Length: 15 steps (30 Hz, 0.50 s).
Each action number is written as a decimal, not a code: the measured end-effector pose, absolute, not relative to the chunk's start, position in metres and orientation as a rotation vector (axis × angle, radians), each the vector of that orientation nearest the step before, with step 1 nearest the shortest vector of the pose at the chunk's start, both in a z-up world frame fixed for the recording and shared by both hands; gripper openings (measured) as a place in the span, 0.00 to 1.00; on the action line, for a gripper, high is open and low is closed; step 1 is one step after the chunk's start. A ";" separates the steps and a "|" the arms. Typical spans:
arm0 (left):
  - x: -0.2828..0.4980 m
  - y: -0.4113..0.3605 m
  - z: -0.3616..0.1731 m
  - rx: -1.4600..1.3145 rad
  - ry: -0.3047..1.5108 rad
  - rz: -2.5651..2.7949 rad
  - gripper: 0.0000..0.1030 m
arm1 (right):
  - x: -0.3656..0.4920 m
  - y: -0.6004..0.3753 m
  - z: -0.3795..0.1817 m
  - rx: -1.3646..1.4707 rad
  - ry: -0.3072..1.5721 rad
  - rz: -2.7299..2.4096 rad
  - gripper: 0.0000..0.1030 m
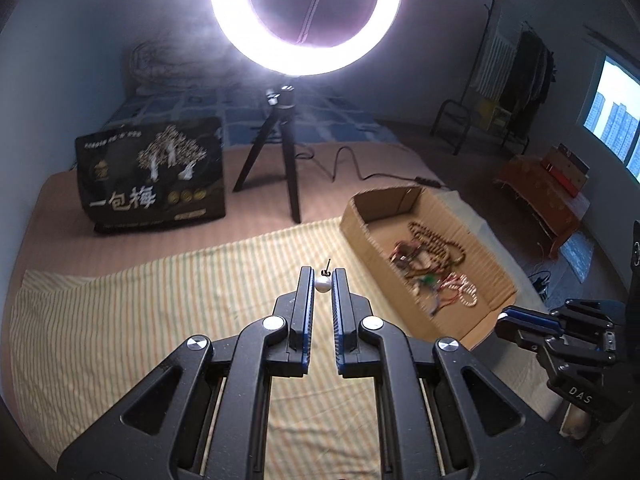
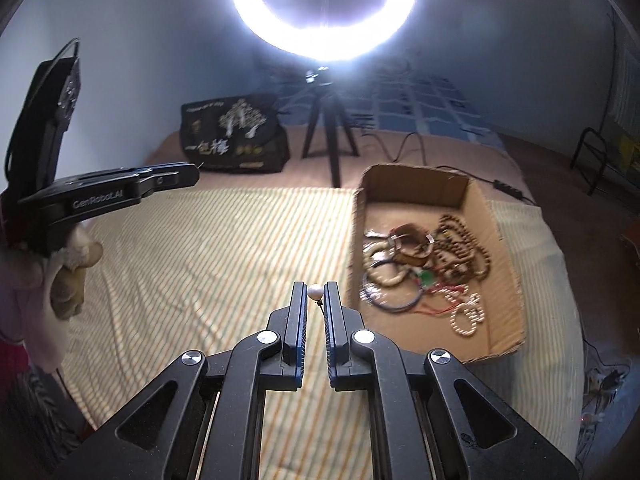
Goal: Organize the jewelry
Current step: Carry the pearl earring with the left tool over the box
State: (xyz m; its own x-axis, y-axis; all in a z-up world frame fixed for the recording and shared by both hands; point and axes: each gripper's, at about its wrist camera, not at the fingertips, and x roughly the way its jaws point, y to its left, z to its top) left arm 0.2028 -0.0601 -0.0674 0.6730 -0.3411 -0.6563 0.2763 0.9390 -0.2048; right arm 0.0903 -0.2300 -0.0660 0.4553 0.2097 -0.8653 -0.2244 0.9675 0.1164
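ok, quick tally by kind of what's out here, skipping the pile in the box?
pearl stud: 2, one in the left claw, one in the right claw
cardboard box: 1
ring light: 1
black bag: 1
striped cloth: 1
Total: 6

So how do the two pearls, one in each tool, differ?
On the left pearl the pin points forward, beyond the left tool; on the right pearl it points back into the right tool. The left pearl sits just behind the tips, the right pearl at them. Both are white, round, clamped.
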 end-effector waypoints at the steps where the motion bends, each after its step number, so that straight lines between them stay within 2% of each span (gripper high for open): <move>1: 0.205 -0.065 -0.066 -0.091 0.753 -0.353 0.06 | 0.093 -0.233 -0.065 -0.014 1.063 0.261 0.07; 15: 0.238 -0.125 -0.062 -0.097 0.736 -0.404 0.07 | 0.118 -0.265 -0.057 -0.017 1.050 0.214 0.07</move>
State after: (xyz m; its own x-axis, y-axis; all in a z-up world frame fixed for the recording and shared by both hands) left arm 0.2385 -0.1253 -0.0620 0.6680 -0.3916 -0.6328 0.3245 0.9185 -0.2259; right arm 0.1180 -0.2650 -0.0572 0.4788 0.1672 -0.8619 -0.1833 0.9791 0.0881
